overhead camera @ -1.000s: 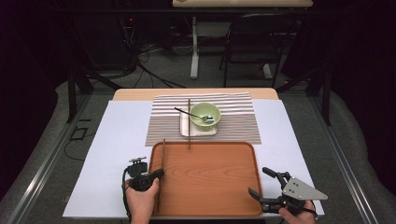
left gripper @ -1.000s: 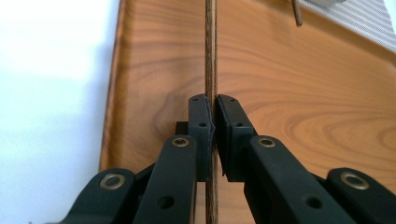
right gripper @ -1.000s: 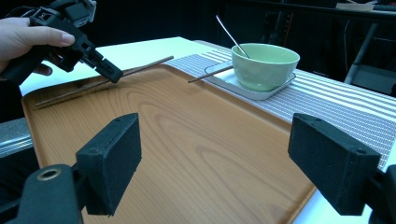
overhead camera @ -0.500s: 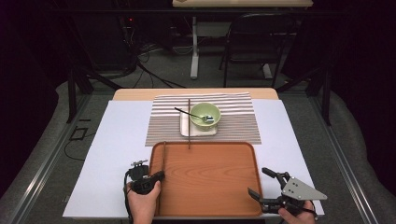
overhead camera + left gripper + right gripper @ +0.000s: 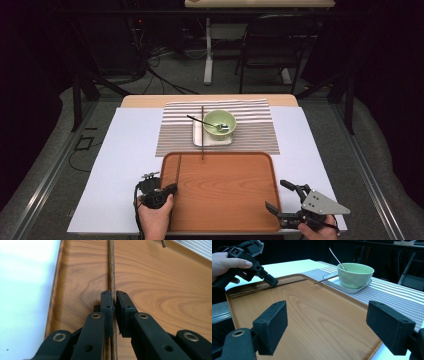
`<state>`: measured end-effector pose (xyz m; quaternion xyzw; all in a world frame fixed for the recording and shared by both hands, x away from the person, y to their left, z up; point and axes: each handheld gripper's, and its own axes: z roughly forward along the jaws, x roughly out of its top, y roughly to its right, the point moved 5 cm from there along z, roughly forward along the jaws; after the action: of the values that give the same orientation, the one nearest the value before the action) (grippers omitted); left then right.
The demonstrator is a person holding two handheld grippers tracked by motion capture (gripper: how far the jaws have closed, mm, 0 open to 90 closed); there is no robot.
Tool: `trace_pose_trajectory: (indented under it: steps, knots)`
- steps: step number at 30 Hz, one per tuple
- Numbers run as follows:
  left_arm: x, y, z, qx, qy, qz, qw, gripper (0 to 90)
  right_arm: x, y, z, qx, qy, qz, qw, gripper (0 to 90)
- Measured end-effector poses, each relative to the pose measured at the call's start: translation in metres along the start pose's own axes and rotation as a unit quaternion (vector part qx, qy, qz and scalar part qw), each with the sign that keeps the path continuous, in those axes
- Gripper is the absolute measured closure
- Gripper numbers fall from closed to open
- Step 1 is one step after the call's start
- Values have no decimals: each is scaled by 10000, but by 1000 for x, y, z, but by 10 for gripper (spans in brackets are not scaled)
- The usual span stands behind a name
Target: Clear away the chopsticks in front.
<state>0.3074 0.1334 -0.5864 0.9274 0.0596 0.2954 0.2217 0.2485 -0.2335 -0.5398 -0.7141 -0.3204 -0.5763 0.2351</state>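
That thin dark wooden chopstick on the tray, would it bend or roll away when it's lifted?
The thin dark wooden chopstick probably stays stiff: it runs dead straight beyond the left gripper, which is shut on it. It looks light, being so slender. Held near one end, it may tilt. If dropped on the smooth orange-brown wooden tray, it could roll or slide.

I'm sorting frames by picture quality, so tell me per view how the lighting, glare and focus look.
High view: table evenly lit, room behind nearly black, mild softness. Left gripper view: white surface at left blown out, chopstick sharp between the left hand-held gripper jaws, far tray slightly soft. Right gripper view: near pads blurred, green bowl crisp, dark background.
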Motion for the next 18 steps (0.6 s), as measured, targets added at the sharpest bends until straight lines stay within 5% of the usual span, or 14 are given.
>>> trace_pose_trajectory:
  steps: [12,18]
  knots:
    - [3,0,-4,-117,61,5,9999,774,0,0,0,0,9,4,10000,167]
    - [8,3,-9,-414,183,19,9990,681,0,0,0,4,9,2,10000,168]
